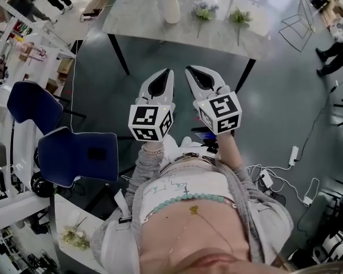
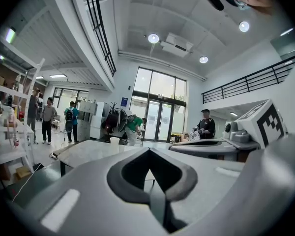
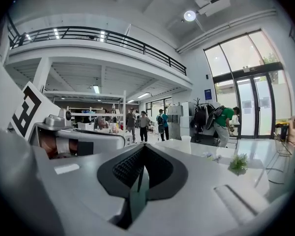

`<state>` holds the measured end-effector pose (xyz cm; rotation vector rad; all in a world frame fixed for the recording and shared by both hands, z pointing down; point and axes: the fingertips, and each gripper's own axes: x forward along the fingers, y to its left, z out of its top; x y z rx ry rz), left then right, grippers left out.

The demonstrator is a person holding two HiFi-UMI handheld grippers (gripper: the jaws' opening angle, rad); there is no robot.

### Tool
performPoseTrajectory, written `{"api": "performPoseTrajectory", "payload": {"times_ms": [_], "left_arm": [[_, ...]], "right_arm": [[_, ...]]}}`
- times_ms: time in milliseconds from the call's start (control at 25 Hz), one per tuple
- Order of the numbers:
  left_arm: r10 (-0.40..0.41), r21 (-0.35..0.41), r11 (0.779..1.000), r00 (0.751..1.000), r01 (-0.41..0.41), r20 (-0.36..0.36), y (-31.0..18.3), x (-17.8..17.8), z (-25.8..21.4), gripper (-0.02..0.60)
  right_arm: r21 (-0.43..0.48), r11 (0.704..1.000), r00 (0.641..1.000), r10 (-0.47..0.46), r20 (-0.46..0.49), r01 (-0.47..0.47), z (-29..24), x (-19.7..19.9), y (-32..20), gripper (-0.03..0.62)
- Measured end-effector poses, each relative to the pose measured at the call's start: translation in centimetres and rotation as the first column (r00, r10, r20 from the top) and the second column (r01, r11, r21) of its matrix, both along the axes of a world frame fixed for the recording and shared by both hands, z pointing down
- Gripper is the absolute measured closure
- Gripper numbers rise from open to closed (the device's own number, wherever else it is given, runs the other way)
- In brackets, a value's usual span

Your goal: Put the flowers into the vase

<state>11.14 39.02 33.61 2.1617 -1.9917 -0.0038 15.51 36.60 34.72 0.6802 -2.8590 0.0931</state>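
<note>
I am looking steeply down over my own chest at a grey floor, with both tools held up in front of me, side by side and well short of the table point(image 1: 143, 16).

The left gripper point(image 1: 163, 77) is clenched. Its own view shows the two jaws pressed together with nothing between them. The right gripper point(image 1: 194, 76) is clenched too, and just as empty. Each carries a cube of black and white square markers near my hand.

The table is pale, with dark legs, and stands at the top of the head view. On it, from left to right, are:
- a white vase point(image 1: 171, 5), standing upright with nothing in it that I can see
- a small blue flower point(image 1: 204, 10), lying flat near the vase but apart from it
- a green flower point(image 1: 239, 17), lying flat a little further right

From the right gripper view the vase point(image 3: 186, 141) is far off, and the green flower point(image 3: 239, 162) lies nearer that side.

Two blue chairs point(image 1: 74, 153) stand to my left, and a wire basket point(image 1: 300, 16) stands beyond the table's right end.

As I judge it, the task has not begun. Neither flower has been picked up. I have yet to step to the table, open a gripper, take each stem and stand it in the vase.
</note>
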Motion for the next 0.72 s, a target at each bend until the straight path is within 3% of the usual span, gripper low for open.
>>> {"api": "performPoseTrajectory", "payload": {"times_ms": [280, 720], "left_arm": [[0.013, -0.004, 1.000, 1.000, -0.013, -0.021, -1.3, -1.5, 0.7, 0.581], [0.082, 0.017, 0.997, 0.996, -0.081, -0.034, -7.3, -6.9, -0.3, 0.581]], "right_arm": [[-0.010, 1.000, 1.000, -0.003, 0.024, 0.004, 0.0, -1.8, -1.2, 0.568], [-0.018, 0.999, 0.998, 0.035, 0.046, -0.034, -0.6, -7.4, -6.4, 0.568]]}}
